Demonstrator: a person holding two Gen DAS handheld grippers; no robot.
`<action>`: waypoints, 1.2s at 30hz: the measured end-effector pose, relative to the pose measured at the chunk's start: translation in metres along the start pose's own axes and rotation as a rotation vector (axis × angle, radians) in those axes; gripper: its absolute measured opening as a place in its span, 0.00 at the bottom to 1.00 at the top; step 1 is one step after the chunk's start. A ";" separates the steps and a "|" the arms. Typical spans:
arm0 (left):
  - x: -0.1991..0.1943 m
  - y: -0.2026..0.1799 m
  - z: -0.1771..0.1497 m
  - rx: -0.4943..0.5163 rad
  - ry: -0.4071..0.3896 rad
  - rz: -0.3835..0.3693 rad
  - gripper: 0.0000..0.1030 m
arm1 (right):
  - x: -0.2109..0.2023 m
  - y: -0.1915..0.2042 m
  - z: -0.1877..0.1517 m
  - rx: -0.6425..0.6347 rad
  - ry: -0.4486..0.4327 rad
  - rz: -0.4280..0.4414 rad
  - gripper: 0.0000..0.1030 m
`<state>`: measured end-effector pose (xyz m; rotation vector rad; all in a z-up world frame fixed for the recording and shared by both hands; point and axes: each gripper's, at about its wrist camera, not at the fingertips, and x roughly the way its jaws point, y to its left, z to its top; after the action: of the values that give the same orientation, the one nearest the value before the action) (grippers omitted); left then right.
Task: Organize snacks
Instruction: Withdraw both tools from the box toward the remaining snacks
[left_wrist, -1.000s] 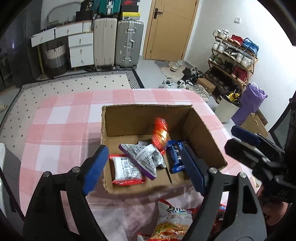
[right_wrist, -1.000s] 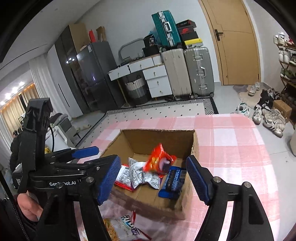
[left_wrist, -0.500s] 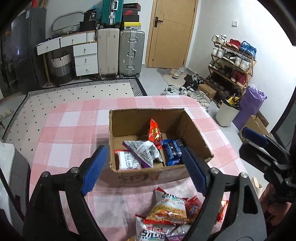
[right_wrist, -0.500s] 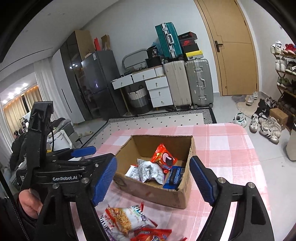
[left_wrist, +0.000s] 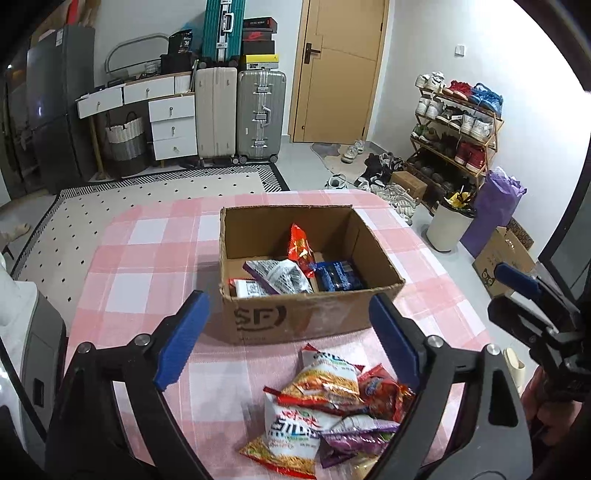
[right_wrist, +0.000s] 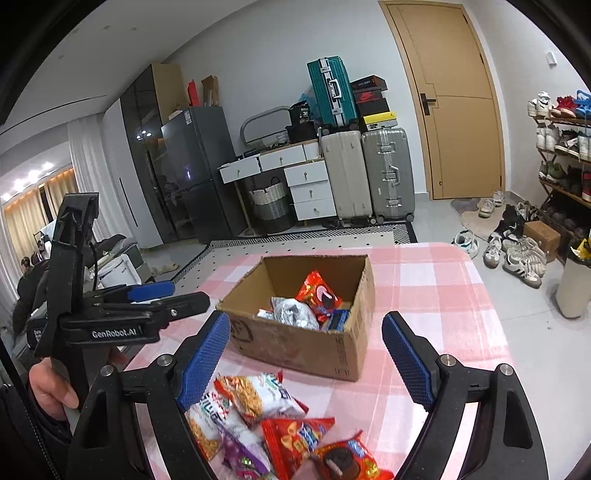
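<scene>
Snacks (left_wrist: 325, 402) loose on table | L fingers (left_wrist: 183, 341) wide, empty | R fingers (right_wrist: 408, 358) same

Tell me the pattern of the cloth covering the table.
The tablecloth is pink-and-white check, a broad plaid of large squares; the left wrist view shows it best.

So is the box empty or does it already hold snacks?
Partly filled. The open box holds a red packet, a grey packet and a blue packet; more snacks lie outside it.
</scene>
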<state>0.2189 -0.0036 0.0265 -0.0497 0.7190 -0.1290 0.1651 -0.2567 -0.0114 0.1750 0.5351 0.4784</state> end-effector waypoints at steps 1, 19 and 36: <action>-0.004 -0.001 -0.003 -0.003 -0.004 0.000 0.88 | -0.004 0.000 -0.003 0.000 0.003 -0.003 0.84; -0.047 -0.012 -0.048 -0.044 -0.032 0.010 0.99 | -0.049 -0.004 -0.061 -0.009 0.030 -0.043 0.92; -0.030 0.000 -0.078 -0.125 0.031 0.006 0.99 | 0.003 -0.030 -0.125 0.000 0.244 -0.072 0.92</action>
<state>0.1450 -0.0001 -0.0125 -0.1649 0.7578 -0.0797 0.1133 -0.2765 -0.1271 0.0969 0.7778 0.4325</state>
